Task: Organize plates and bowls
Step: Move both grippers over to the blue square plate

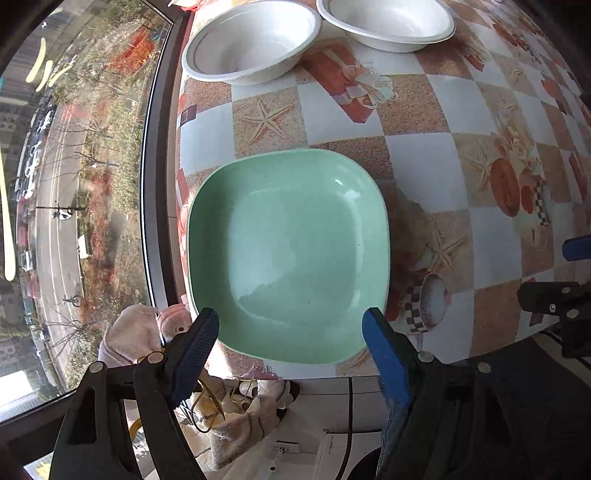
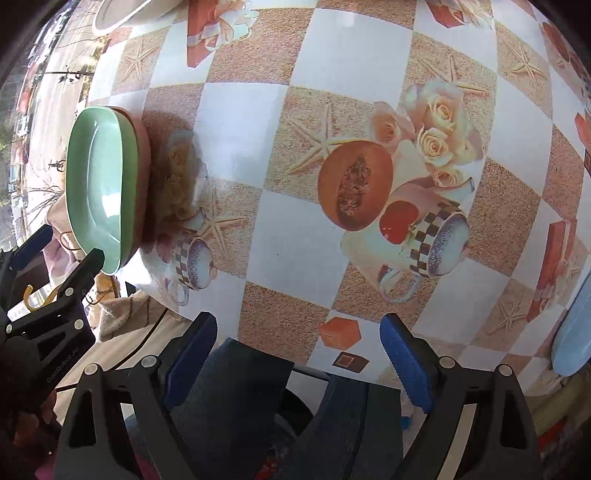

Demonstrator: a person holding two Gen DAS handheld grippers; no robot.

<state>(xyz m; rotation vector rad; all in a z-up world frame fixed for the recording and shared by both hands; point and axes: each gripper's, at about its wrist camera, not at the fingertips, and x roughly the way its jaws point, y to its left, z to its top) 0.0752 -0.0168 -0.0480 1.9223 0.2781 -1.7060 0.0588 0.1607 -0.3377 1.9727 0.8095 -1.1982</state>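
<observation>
The left tool (image 1: 290,326) hovers at the near edge of the worktop (image 1: 417,173), its two blue-padded fingers (image 1: 384,350) spread wide and released, one on each side of the near rim of the green plate (image 1: 288,251) without touching it. That plate is square with rounded corners and lies near the worktop's window-side corner; the right wrist view shows a pinkish-brown plate (image 2: 142,155) stacked directly under it. Farther back, two white bowls (image 1: 251,40) and (image 1: 386,22) stand side by side, just apart, near the far edge. The right tool (image 2: 299,343) is held low at the near worktop edge, well to the right of the green plate, its fingers (image 2: 406,362) likewise parted and gripping nothing, pointing out over the checkered cloth printed with starfish, roses, a cut melon and cups. A pale blue dish (image 2: 572,332) shows only at the right border of that view, on the worktop. The left tool also appears at the lower left of the right wrist view, and its black frame carries small white lettering that seems to read "GenRobot.AI" (image 2: 61,365).
</observation>
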